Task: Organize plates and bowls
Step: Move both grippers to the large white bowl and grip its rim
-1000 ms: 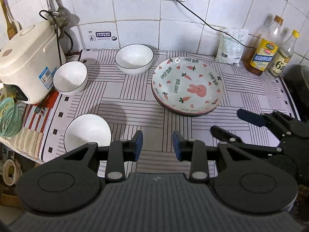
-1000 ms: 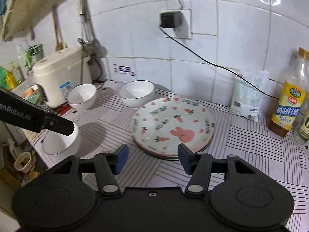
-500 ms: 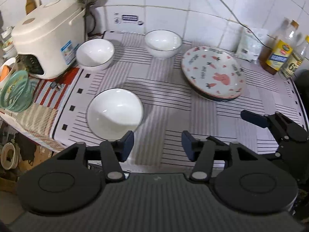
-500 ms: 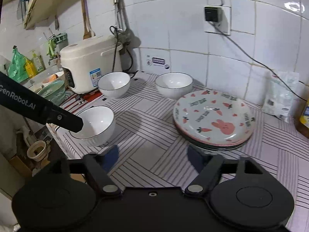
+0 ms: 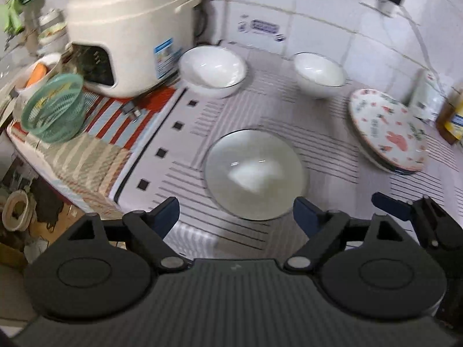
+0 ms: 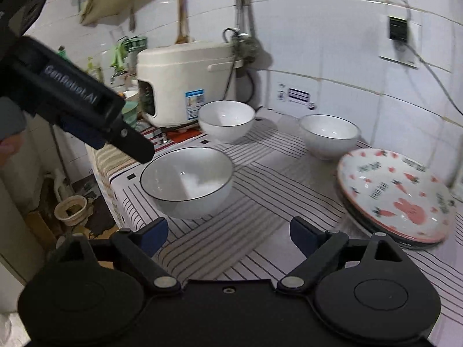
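Three white bowls stand on the striped cloth: a near bowl [image 5: 254, 173] [image 6: 186, 182], one by the cooker [image 5: 212, 70] [image 6: 227, 120], and one by the wall [image 5: 318, 73] [image 6: 330, 134]. A stack of carrot-and-bunny plates [image 5: 387, 130] [image 6: 396, 193] lies to the right. My left gripper [image 5: 234, 211] hovers just short of the near bowl, jaws opening, nothing between them. My right gripper [image 6: 228, 231] hangs to the right of that bowl, jaws opening and empty too. One of the left gripper's fingers [image 6: 133, 143] reaches over the bowl's left rim.
A cream rice cooker [image 5: 127, 37] stands at the back left with a green mesh basket [image 5: 55, 107] in front of it. Oil bottles [image 5: 451, 121] stand behind the plates. The counter edge [image 5: 130, 190] drops off at the left. A cable runs from the wall socket [image 6: 398, 29].
Both grippers have swung left and sunk toward the near bowl, and their jaws have widened. The plates have slid to the right of both views.
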A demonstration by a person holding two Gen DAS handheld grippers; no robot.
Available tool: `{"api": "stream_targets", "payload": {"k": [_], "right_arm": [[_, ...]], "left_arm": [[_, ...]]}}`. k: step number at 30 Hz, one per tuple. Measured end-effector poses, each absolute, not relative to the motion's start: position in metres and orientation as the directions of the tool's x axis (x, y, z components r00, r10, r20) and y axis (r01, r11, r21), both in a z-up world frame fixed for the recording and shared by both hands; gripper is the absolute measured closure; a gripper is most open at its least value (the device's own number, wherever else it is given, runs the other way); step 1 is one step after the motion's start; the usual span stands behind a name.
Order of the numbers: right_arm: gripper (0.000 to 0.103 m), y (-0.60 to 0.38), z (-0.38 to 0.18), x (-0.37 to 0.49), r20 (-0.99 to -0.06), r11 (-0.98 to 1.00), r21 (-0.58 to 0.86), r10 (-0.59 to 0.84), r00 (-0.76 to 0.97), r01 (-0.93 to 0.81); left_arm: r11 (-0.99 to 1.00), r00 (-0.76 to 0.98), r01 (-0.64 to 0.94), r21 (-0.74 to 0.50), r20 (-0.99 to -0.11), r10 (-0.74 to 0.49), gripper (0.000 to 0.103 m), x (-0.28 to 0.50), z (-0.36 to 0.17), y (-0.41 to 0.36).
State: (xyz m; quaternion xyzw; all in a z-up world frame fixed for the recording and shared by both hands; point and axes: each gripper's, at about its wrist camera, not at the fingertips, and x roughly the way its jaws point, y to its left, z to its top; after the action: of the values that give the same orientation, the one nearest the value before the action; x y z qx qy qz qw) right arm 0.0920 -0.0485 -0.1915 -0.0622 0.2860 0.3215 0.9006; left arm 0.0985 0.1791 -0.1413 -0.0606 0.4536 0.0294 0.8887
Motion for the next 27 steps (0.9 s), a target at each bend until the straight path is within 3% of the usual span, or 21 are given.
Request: {"api": "stream_targets", "payload": {"k": [13, 15, 17, 18, 19, 20, 27], "right_arm": [[0.010, 0.001, -0.233, 0.122, -0.568, 0.737, 0.181, 0.619, 0.543, -0.651], [0.010, 0.006, -0.238, 0.126, -0.570, 0.738, 0.185, 0.619, 0.540, -0.649], [0.010, 0.010, -0.243, 0.132, -0.574, 0.741, 0.180, 0.613, 0.543, -0.647], [0.010, 0.012, -0.245, 0.135, -0.578, 0.736, 0.180, 0.616, 0.535, -0.653], [0.010, 0.015, -0.247, 0.137, -0.580, 0.729, 0.184, 0.622, 0.525, -0.660], [0.010, 0.017, -0.248, 0.139, -0.582, 0.724, 0.186, 0.626, 0.520, -0.664], [0.012, 0.026, -0.247, 0.137, -0.568, 0.701, 0.169, 0.643, 0.513, -0.692]], "left_arm": [[0.985, 0.522, -0.137, -0.106, -0.853, -0.019, 0.020, 0.139, -0.206, 0.191], [0.986, 0.527, -0.126, -0.107, -0.850, -0.025, 0.026, 0.144, -0.208, 0.190], [0.986, 0.525, -0.124, -0.110, -0.850, -0.029, 0.052, 0.148, -0.209, 0.191], [0.986, 0.520, -0.124, -0.113, -0.853, -0.032, 0.057, 0.150, -0.209, 0.191], [0.985, 0.511, -0.128, -0.119, -0.858, -0.038, 0.072, 0.152, -0.210, 0.191], [0.983, 0.500, -0.136, -0.124, -0.865, -0.040, 0.077, 0.153, -0.211, 0.192], [0.987, 0.482, -0.134, -0.093, -0.876, -0.017, 0.082, 0.152, -0.209, 0.186]]}}
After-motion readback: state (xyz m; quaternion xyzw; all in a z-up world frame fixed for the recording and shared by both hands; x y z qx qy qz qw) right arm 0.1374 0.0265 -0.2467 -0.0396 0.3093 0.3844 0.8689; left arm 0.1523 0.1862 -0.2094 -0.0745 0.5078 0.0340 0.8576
